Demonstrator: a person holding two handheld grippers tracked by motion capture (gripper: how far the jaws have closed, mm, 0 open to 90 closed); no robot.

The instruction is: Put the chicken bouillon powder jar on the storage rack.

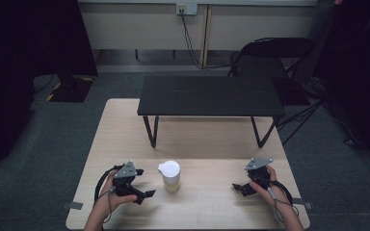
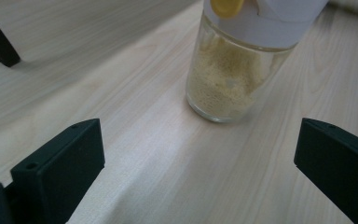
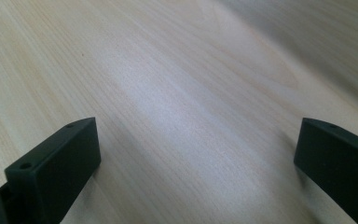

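Low in the high view's centre, on the wooden table [image 1: 197,139]: a glass jar [image 1: 170,176] of yellowish granules under a white cap, upright, long axis vertical. Just left of it, the left gripper [image 1: 144,194], jaws spread wide and empty, jar ahead and slightly right between them; clearly nearer. Farther off at lower right, the right gripper [image 1: 237,188], likewise spread, holding nothing.

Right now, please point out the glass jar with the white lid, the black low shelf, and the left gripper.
glass jar with white lid [image 1: 170,174]: high view, lid.
black low shelf [image 1: 209,95]: high view, top.
left gripper [image 1: 144,183]: high view, between jaws.
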